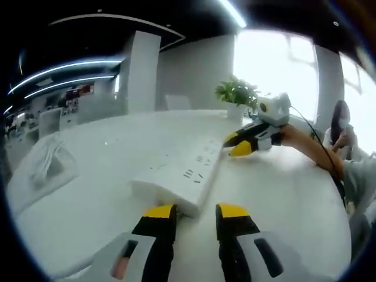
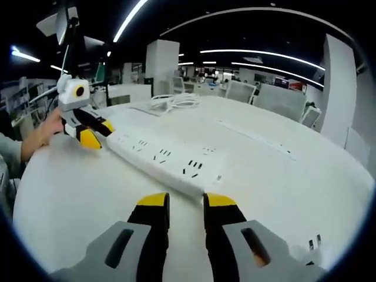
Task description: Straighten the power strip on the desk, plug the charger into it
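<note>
Both tools sit w/ jaws apart, gripping nothing: left tool (image 1: 195, 218) just short of one end of the power strip (image 1: 185, 172), right tool (image 2: 185, 207) at the other end. Best to push both ends evenly, low vs. the counter (image 2: 82, 194). Strip's a long white glossy plastic bar; counter smooth, white. White cable coil (image 2: 171, 101) lies well beyond the right tool.

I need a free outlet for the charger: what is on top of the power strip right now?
The power strip shows bare socket holes on its top face; nothing is plugged in or resting on it. A hand-held gripper sits at each end: right and left. Whatever lies underneath is covered.
</note>
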The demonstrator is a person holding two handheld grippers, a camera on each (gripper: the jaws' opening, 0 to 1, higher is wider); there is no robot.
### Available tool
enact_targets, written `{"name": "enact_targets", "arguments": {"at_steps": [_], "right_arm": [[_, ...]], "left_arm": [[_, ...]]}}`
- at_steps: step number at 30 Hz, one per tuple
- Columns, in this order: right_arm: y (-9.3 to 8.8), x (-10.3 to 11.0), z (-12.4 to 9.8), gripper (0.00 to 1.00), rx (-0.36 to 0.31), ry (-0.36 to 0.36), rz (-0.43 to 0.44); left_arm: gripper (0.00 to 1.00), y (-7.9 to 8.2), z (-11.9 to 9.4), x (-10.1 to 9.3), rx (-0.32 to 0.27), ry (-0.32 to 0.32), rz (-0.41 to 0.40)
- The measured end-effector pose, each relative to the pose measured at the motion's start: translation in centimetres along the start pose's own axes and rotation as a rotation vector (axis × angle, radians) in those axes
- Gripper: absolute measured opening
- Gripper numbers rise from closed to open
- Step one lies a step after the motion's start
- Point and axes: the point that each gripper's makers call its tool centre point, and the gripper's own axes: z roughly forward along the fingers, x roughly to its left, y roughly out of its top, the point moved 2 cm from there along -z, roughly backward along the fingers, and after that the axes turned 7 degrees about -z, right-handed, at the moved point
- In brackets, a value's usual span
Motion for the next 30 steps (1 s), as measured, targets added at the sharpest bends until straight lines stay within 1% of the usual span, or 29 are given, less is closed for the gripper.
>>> {"name": "enact_targets", "arguments": {"at_steps": [4,9,12,14,17,21,27,30], "right_arm": [[0.04,-0.13,0.20,0.23,-0.014,-0.005,0.026],[0.07,-0.24,0.49,0.24,-0.035,-0.008,0.053],[0.11,-0.25,0.63,0.25,-0.044,-0.008,0.060],[0.22,-0.29,0.75,0.27,-0.053,-0.005,0.063],[0.32,-0.06,0.82,0.27,-0.066,-0.010,0.056],[0.57,-0.29,0.79,0.27,-0.087,-0.015,0.058],[0.60,-0.55,0.82,0.26,-0.088,-0.023,0.043],[0.58,-0.55,0.79,0.25,-0.088,-0.021,0.033]], "left_arm": [[0.28,0.08,0.04,0.09,-0.002,-0.001,-0.012],[0.29,0.10,0.12,-0.07,-0.004,0.024,0.019],[0.31,0.26,0.22,0.23,-0.004,0.029,0.022],[0.32,0.55,0.28,0.31,-0.027,0.036,0.016],[0.32,0.55,0.29,0.40,-0.028,0.040,0.026],[0.34,0.64,0.45,0.42,-0.033,0.045,0.041],[0.35,0.49,0.57,0.27,-0.017,0.060,0.111],[0.35,0.53,0.52,0.37,-0.019,0.056,0.102]]}}
